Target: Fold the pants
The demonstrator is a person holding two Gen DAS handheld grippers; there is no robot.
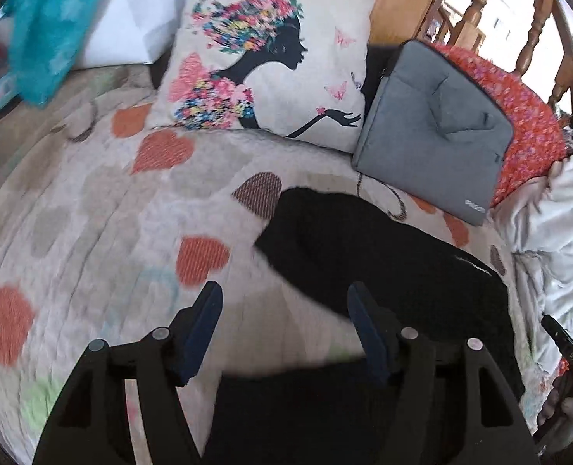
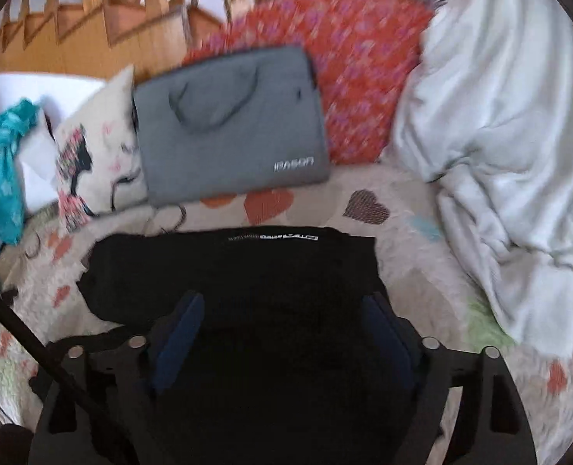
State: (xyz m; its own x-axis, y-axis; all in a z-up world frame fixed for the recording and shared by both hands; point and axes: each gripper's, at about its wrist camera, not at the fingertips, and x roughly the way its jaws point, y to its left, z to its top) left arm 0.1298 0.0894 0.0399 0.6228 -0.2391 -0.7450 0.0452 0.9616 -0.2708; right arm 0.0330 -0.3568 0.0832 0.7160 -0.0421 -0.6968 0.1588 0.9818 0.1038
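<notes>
The black pants (image 1: 368,255) lie in a compact folded bundle on the heart-print quilt (image 1: 92,240). My left gripper (image 1: 284,298) is open and empty above the quilt, its right finger over the bundle's near left edge. In the right wrist view the pants (image 2: 240,271) show a white printed label along their far edge. My right gripper (image 2: 282,312) is open and empty, both fingers over the near part of the bundle.
A grey laptop sleeve (image 1: 434,131) and a printed pillow (image 1: 271,62) lean behind the pants. A red floral cushion (image 2: 364,89) and a crumpled white sheet (image 2: 499,147) are at the right. A teal cloth (image 1: 54,27) hangs at the far left.
</notes>
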